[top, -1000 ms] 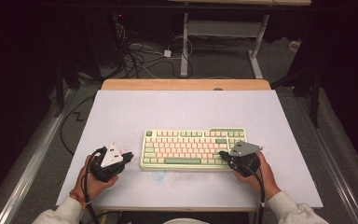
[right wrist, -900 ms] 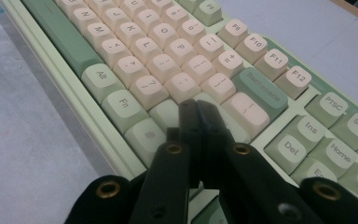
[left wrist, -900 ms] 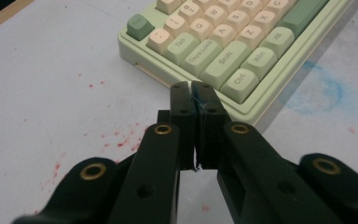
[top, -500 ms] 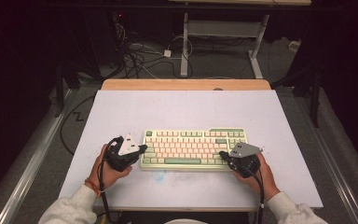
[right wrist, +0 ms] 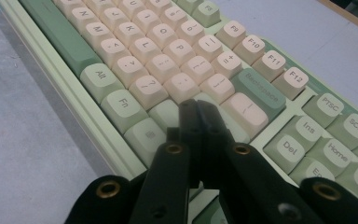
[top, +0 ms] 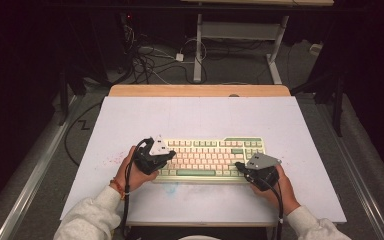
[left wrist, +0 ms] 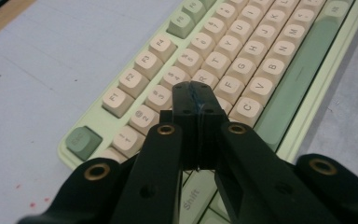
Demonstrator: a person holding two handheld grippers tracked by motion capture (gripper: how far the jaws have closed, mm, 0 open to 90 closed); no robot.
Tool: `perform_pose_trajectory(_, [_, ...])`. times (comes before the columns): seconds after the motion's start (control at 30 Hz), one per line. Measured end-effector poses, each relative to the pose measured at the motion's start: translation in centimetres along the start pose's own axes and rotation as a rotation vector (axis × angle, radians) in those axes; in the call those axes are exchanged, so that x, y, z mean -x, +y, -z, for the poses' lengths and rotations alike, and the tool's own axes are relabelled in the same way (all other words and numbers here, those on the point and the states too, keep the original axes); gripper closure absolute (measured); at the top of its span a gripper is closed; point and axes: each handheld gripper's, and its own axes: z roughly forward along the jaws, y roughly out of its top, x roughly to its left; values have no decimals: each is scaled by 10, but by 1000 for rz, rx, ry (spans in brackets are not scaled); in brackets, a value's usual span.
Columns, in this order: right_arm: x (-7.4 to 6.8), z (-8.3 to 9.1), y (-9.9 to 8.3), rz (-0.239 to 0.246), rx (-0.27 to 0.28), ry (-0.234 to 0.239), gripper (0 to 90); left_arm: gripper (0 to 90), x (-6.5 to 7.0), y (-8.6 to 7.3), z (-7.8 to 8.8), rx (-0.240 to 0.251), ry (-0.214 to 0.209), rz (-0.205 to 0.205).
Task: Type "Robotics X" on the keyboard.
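The left claw [top: 166, 156] is hovering over the left end of the keyboard [top: 207, 159], its jaws clenched together on nothing. In the left gripper view the closed tip [left wrist: 196, 100] is sitting just above the letter keys, with the number row to its left and the long green space bar [left wrist: 303, 74] to its right. The right claw [top: 241, 166] is likewise clenched and empty, poised over the keyboard's right end. In the right gripper view its tip [right wrist: 196, 114] is hanging just above the keys below the Backspace key [right wrist: 257, 88], with the Fn key [right wrist: 123, 105] to its left. The keyboard is lying flat on the white tabletop [top: 195, 117], directly beneath both claws.

The step looks like pressing keys with the shut tips. To do it well, each claw should be coming straight down on the centre of one key, staying shut so the tip is not straddling two caps, and pressing lightly so the keyboard is not sliding.
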Motion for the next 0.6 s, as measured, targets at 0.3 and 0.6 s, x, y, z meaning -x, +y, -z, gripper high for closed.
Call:
perform_pose_trajectory(0.3, [0,0,0,3,-2,-1,900,874,1,14,-19,-33,-20,-10])
perform_pose_trajectory(0.6, [-1,0,0,5,-2,-2,900,872,4,25,-38,-59,-42,-26])
